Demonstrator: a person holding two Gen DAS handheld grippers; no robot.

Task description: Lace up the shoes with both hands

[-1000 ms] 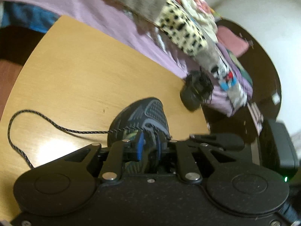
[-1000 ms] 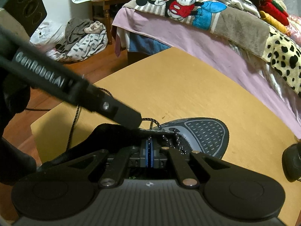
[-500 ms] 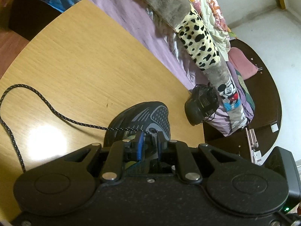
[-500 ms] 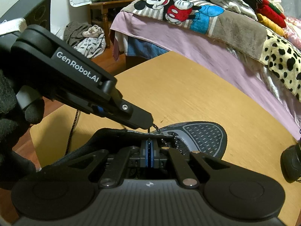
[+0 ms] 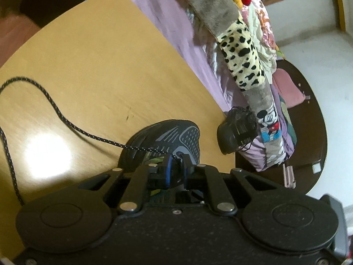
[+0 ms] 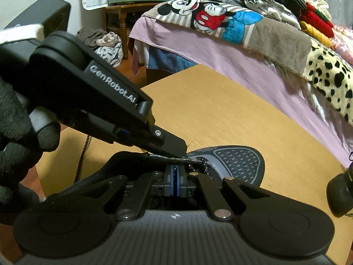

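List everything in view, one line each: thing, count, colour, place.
shoe: one, dark grey and black, on the table under both claws
lace: one, black speckled white, looping over the table from the shoe
second shoe: one, black, at the table's far edge
table: one, light wood
bed: one, lilac sheet, piled with blankets and clothes
left claw: black, closing at the shoe's eyelets
right claw: black, shut
gloved hand: black, holding the left claw

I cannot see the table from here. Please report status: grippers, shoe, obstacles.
Left gripper closing at the lace, by the eyelets. Right gripper shut, nothing visibly held. Shoe on table. Nothing blocking.
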